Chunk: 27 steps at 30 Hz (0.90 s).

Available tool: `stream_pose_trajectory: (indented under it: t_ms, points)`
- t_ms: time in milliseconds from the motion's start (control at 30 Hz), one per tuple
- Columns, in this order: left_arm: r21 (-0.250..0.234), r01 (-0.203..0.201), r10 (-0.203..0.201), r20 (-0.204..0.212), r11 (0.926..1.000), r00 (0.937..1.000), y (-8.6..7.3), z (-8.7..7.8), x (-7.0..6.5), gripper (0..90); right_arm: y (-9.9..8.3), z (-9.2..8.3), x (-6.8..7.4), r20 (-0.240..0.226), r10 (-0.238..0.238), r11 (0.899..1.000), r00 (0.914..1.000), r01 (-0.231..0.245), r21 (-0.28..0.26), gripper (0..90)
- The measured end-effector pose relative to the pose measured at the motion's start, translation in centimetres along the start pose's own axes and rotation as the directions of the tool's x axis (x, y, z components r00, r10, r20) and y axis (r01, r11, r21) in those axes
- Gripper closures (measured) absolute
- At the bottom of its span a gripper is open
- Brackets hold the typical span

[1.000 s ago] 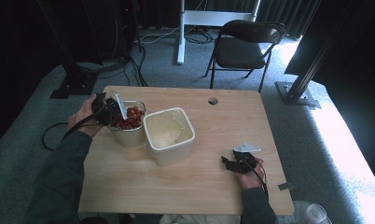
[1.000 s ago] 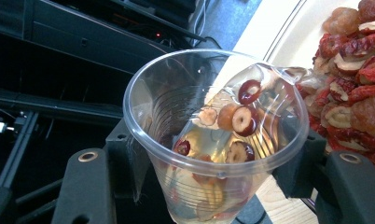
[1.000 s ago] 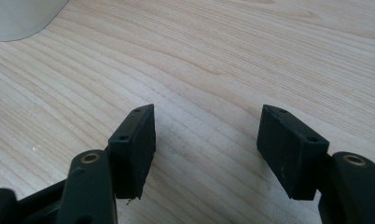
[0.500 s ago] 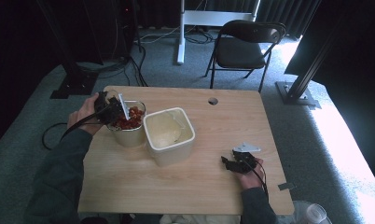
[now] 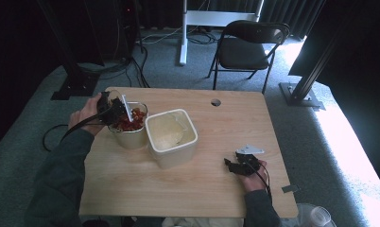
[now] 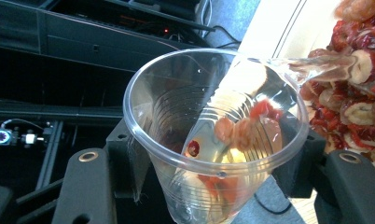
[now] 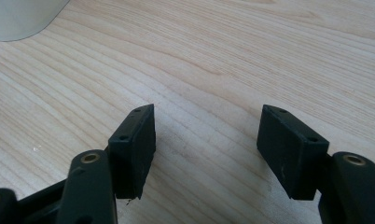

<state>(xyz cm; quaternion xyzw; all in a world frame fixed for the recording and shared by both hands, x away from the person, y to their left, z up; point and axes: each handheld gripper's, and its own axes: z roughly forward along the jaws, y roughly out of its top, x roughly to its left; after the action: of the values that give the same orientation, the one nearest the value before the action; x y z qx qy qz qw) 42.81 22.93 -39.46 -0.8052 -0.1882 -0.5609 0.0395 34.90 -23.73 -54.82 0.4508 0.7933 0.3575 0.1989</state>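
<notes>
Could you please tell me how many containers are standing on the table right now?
2: a round bowl of red dried fruit at the table's left, and a square white tub right beside it. The clear plastic cup is gripper-held, not standing.

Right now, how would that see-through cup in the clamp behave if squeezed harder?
The clear plastic cup looks thin-walled, so it would probably buckle. Its smooth, tapered sides might slip between the left gripper's jaws. Nearly empty, it is likely light.

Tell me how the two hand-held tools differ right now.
The left tool is shut on a clear plastic cup, tipped over the round bowl of red dried fruit; the right tool stands open and empty. The left is raised; the right rests low on the wooden table. Both have black jaws.
</notes>
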Motion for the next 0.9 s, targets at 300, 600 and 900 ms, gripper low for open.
stream_pose_trajectory:
  t_ms: [300,600,900]
  points:
    - [0.002,-0.018,0.018,-0.015,0.9998,0.9997,0.16,-0.10,-0.05,38.6,0.00,0.00,0.00,0.000,0.000,1.000,1.0000,0.000,0.000,36.5]
    - [0.004,-0.036,0.036,-0.023,0.9993,0.9991,0.30,-0.07,-0.27,38.7,0.00,0.00,0.00,0.000,0.000,1.000,1.0000,0.000,0.000,36.5]
    - [0.006,-0.055,0.056,-0.032,0.9984,0.9979,0.29,0.00,-0.54,38.8,0.00,0.00,0.00,0.000,0.000,1.000,1.0000,0.000,0.000,36.5]
